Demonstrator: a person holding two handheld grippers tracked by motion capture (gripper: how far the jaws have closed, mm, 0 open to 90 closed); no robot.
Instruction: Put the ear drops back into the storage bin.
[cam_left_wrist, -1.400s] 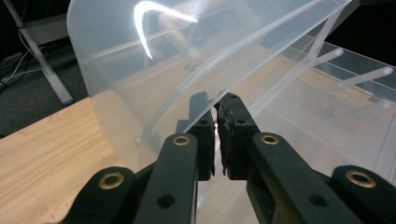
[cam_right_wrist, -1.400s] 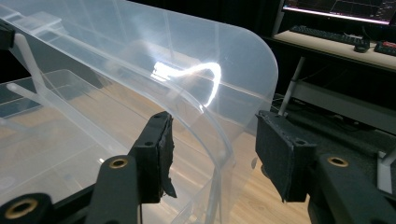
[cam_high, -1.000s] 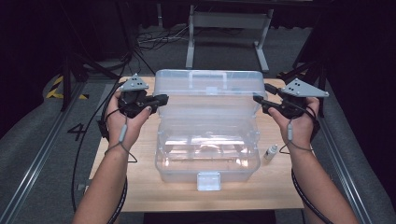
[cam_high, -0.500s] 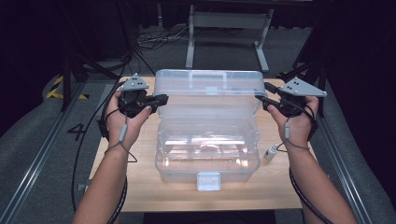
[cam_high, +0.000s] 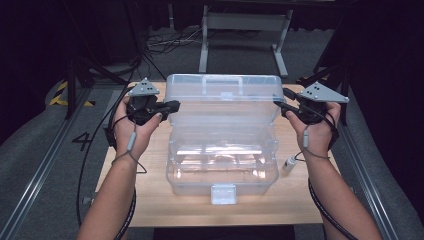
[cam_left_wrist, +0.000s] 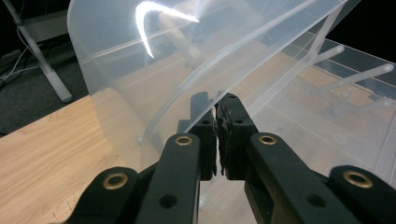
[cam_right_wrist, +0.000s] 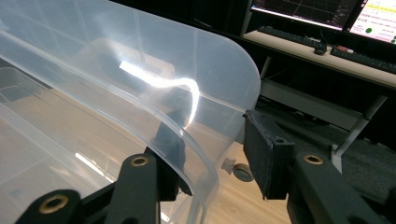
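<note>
A clear plastic storage box stands mid-table, its base (cam_high: 222, 165) toward me and its lid (cam_high: 225, 97) swung up at the back. My left gripper (cam_high: 172, 106) is at the lid's left edge. In the left gripper view its jaws (cam_left_wrist: 216, 105) are pressed together on the lid's rim (cam_left_wrist: 140, 60). My right gripper (cam_high: 280, 106) is at the lid's right edge. In the right gripper view it (cam_right_wrist: 215, 128) stands wide open, one jaw behind the clear lid wall (cam_right_wrist: 116, 56) and one outside it.
A small white-capped vial (cam_high: 289, 164) lies on the wooden table (cam_high: 150, 200) right of the box. The box's front latch (cam_high: 223, 193) faces me. A metal stand (cam_high: 240, 22) and cables sit on the floor behind; monitors (cam_right_wrist: 327, 11) are beyond.
My right gripper has shifted slightly left, in toward the lid's right edge. The left gripper and the lid have stayed where they were.
</note>
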